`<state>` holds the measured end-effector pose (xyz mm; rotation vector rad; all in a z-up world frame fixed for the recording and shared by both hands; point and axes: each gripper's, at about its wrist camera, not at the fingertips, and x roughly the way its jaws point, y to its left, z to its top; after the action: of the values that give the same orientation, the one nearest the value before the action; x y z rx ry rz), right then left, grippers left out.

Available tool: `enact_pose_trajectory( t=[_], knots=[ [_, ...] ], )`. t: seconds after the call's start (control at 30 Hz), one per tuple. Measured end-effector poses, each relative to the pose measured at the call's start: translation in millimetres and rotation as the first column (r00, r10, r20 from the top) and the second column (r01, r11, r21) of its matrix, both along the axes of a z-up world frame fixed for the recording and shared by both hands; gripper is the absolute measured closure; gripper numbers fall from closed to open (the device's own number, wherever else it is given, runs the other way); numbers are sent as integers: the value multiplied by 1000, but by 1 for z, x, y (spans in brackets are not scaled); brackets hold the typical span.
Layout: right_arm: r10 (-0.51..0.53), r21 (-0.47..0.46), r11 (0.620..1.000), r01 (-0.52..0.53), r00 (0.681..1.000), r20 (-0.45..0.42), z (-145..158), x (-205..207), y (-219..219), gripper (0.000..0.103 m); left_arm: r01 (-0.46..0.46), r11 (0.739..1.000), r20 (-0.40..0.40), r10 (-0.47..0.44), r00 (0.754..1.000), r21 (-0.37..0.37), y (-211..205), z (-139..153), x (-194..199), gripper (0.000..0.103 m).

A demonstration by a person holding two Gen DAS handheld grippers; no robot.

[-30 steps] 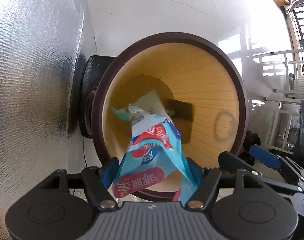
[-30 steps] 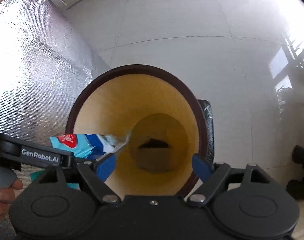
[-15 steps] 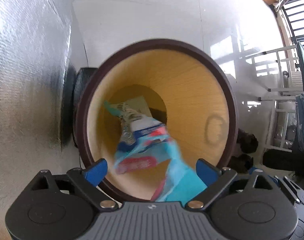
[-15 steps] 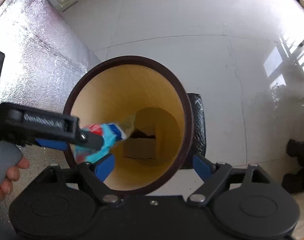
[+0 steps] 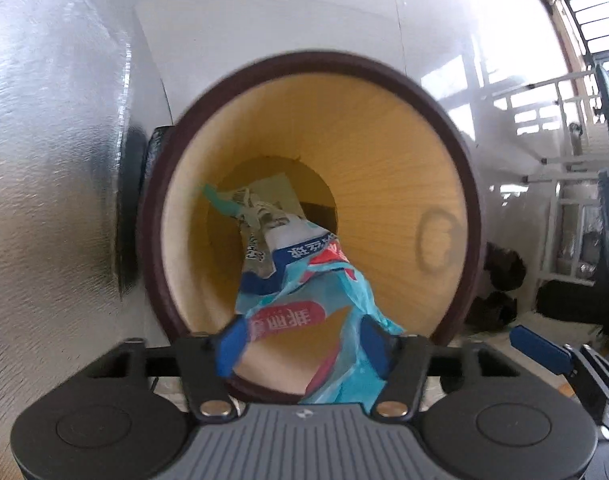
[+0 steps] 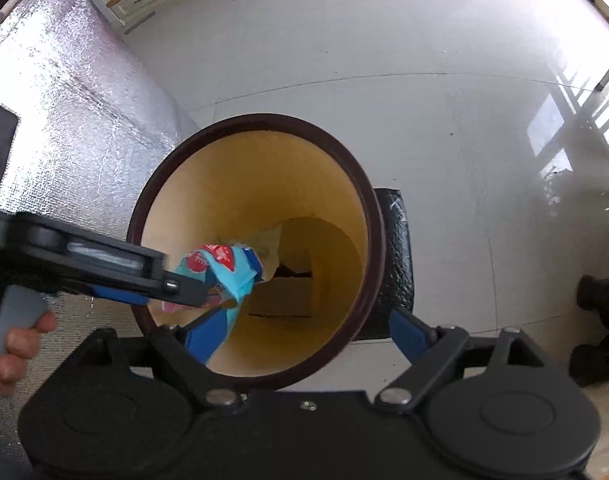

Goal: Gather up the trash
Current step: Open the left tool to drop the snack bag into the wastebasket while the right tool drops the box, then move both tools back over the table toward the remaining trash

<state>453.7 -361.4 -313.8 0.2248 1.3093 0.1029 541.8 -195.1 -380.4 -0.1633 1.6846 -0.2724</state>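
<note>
A crumpled cyan, red and white snack wrapper (image 5: 304,280) hangs into the mouth of a round bin (image 5: 324,58) with a dark brown rim and pale wood inside. My left gripper (image 5: 303,344) sits over the bin's near rim; its jaws are closing and the blue pads press the wrapper's upper end from both sides. From the right wrist view the left gripper (image 6: 184,292) reaches in from the left with the wrapper (image 6: 224,268) sticking out over the bin (image 6: 264,120). My right gripper (image 6: 304,334) is open above the bin with nothing between its fingers.
A flat brown piece (image 6: 288,292) lies at the bin's bottom. Silver foil sheeting (image 6: 64,120) covers the surface left of the bin. A black object (image 6: 396,240) stands behind it, dark weights (image 6: 600,300) sit on the white floor, and a person's hand (image 6: 16,348) holds the left grip.
The left jaws spread wide half a second ago and have come back in on the wrapper. The wrapper stayed between them, sagging a little deeper. The right gripper has not changed.
</note>
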Motion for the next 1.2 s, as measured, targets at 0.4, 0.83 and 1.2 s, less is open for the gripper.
enact_pose_trajectory(
  t=[0.4,0.83,1.2],
  knots=[
    [1,23,1000,-2,1000,17,3,-9,0,19,63,997,177,-55,983,-41,-23,15,28,103],
    [-44,32,999,43,999,26,10,-15,-11,19,167,984,158,-176,972,65,-4,32,9,75],
    [-84,-10,996,85,992,90,34,-19,-10,4,131,980,243,-165,956,148,22,78,-24,17]
  ],
)
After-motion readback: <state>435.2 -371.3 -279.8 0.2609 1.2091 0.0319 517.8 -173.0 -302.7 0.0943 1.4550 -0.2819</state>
